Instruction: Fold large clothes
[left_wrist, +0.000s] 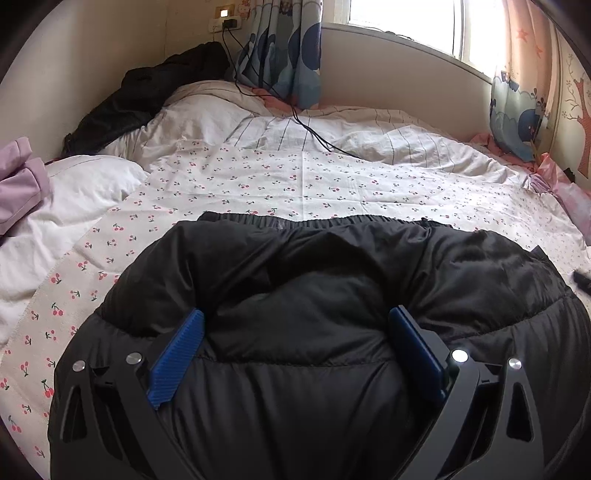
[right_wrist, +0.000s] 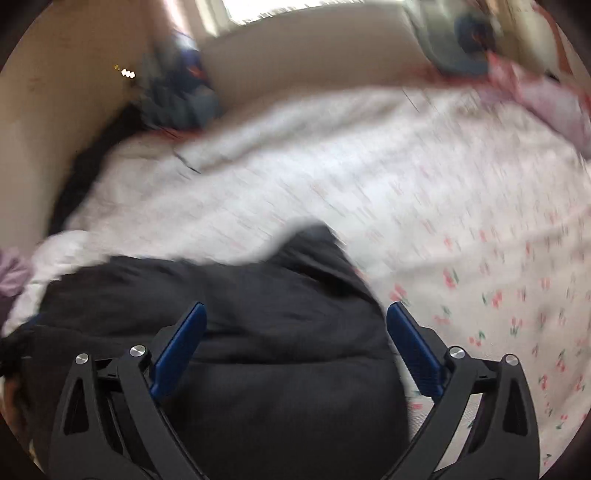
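A black puffy down jacket (left_wrist: 332, 280) lies on the cherry-print bedsheet (left_wrist: 258, 177). My left gripper (left_wrist: 295, 325) is open, its blue pads (left_wrist: 177, 362) spread wide over the jacket's quilted fabric. In the right wrist view, which is motion-blurred, the same black jacket (right_wrist: 240, 332) fills the lower left. My right gripper (right_wrist: 295, 317) is open above the jacket's right part, its right pad (right_wrist: 413, 350) near the jacket's edge, over the sheet (right_wrist: 480, 277).
A white striped duvet (left_wrist: 332, 133) and a pillow (left_wrist: 85, 181) lie at the back. Another black garment (left_wrist: 147, 92) lies by the wall. A lilac garment (left_wrist: 18, 177) is at the left. A black cable (left_wrist: 303, 125) crosses the duvet. Curtains (left_wrist: 280, 48) hang by the window.
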